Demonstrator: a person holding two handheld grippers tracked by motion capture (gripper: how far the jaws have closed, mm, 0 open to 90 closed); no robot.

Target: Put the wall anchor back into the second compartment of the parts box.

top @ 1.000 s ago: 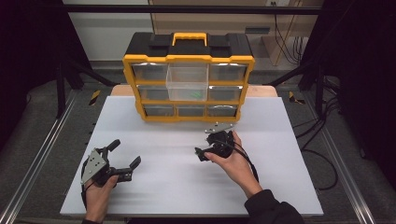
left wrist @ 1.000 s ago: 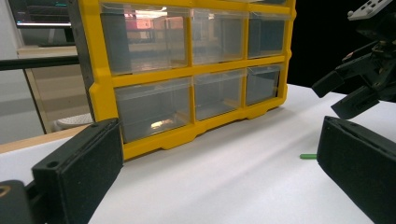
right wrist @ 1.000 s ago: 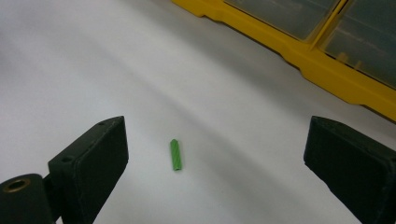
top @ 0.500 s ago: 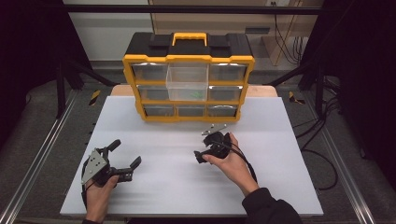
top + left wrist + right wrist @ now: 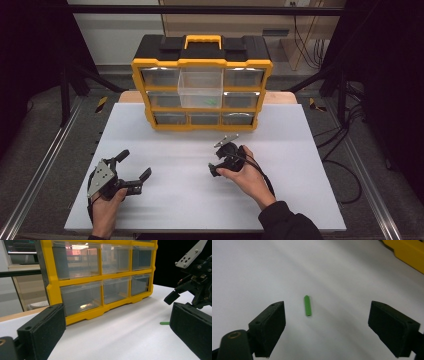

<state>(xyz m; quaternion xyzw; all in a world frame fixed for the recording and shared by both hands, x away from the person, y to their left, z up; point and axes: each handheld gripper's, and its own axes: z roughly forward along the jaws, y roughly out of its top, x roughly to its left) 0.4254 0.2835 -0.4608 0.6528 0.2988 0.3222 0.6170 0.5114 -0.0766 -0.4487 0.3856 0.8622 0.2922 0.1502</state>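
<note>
A small green ribbed peg [image 5: 307, 305] lies flat on the white table, also visible as a green stub [image 5: 164, 323] in the left gripper view. My right gripper [image 5: 220, 161] points down at it. The right gripper [image 5: 327, 308] is open; its jaws have just been closing a little, with the peg between them and untouched by either pad. My left gripper [image 5: 134, 164] rests at the front left, open and with nothing between its jaws [image 5: 116, 312]. It faces the yellow drawer organizer [image 5: 202, 63].
The organizer stands at the back middle of the white board [image 5: 300, 150]. Its clear top-middle drawer [image 5: 201, 87] is pulled out, with something green inside. Black cables trail off the table's right side. The right gripper [image 5: 197, 287] shows at the far right of the left gripper view.
The right hand has edged slightly left and toward the table's front, over the peg. The left hand has stayed put.
</note>
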